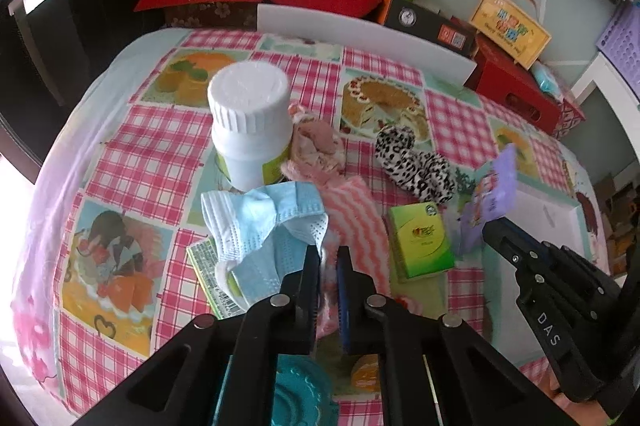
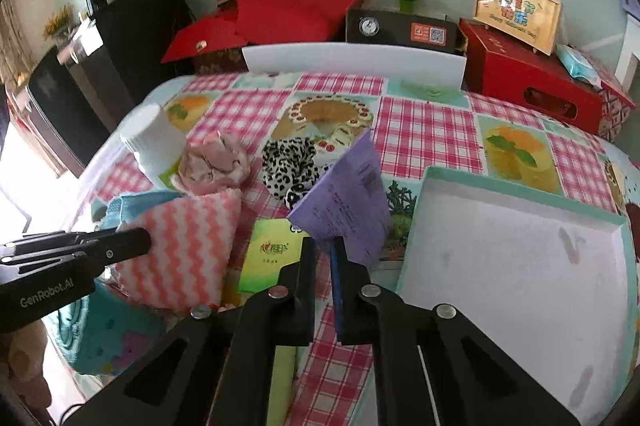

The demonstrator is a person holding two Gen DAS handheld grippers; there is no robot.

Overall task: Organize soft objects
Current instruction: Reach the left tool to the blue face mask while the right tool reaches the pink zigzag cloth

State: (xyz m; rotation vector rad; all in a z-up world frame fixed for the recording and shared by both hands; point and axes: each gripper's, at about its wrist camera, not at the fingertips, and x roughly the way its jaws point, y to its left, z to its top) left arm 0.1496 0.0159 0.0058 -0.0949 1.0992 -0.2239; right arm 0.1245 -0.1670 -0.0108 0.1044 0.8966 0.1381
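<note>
Your left gripper (image 1: 329, 254) is clamped on the near edge of the pink-and-white wavy cloth (image 1: 356, 214), its pads pinching the fabric. Your right gripper (image 2: 323, 246) is closed on the lower corner of a purple packet (image 2: 346, 202), which stands tilted up off the tabletop (image 2: 432, 130).

Just left of the cloth a light blue face mask (image 1: 264, 222) lies crumpled over a flat printed packet (image 1: 208, 274). Behind them a white bottle (image 1: 250, 130) stands upright, and beside it sits a bunched pink scrunchie (image 1: 316, 146). Further right lies a leopard-print scrunchie (image 1: 416, 162). A green box (image 1: 420, 242) lies flat between the cloth and the purple packet.

To the right of your right gripper, a shallow white tray with a teal rim (image 2: 424, 218) rests on the checked tablecloth. A teal plate (image 1: 296, 394) shows under your left gripper.
</note>
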